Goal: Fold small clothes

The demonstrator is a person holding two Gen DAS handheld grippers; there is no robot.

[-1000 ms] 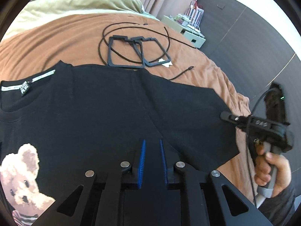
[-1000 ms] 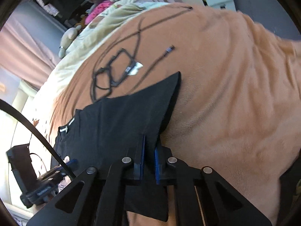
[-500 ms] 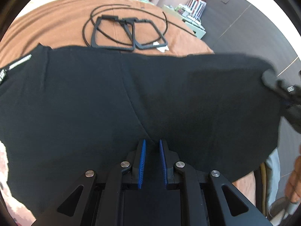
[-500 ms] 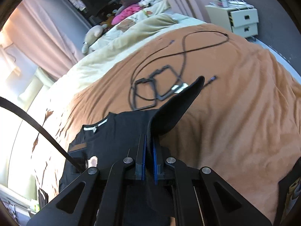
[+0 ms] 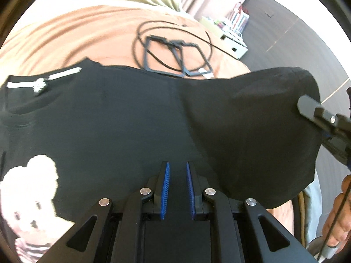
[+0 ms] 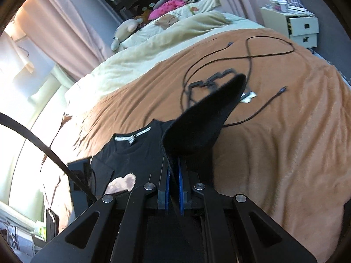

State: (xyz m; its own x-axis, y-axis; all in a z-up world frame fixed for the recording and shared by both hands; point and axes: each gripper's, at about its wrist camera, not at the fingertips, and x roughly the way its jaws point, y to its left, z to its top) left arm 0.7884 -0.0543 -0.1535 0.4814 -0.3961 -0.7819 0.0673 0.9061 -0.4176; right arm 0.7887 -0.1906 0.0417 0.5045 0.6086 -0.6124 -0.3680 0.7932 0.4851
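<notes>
A black T-shirt (image 5: 131, 118) with a bear print (image 5: 26, 192) lies on a brown blanket (image 5: 65, 37). My left gripper (image 5: 177, 171) is shut on the shirt's side edge below the sleeve, black cloth between its blue pads. My right gripper (image 6: 173, 166) is shut on the sleeve hem (image 6: 204, 118) and holds the sleeve lifted and curled over the shirt body. The right gripper also shows in the left wrist view (image 5: 307, 105), pinching the raised sleeve. The shirt collar with its white label (image 6: 133, 134) lies flat.
Two black frames (image 5: 175, 59) and a looped black cable (image 6: 252, 57) lie on the blanket beyond the shirt. A cream quilt (image 6: 153, 50) and soft toys are further back. A white drawer unit (image 6: 300, 28) stands by the bed's right side.
The right gripper has raised the sleeve off the blanket and carried it over the shirt body. The left gripper keeps its hold and has drawn back a little.
</notes>
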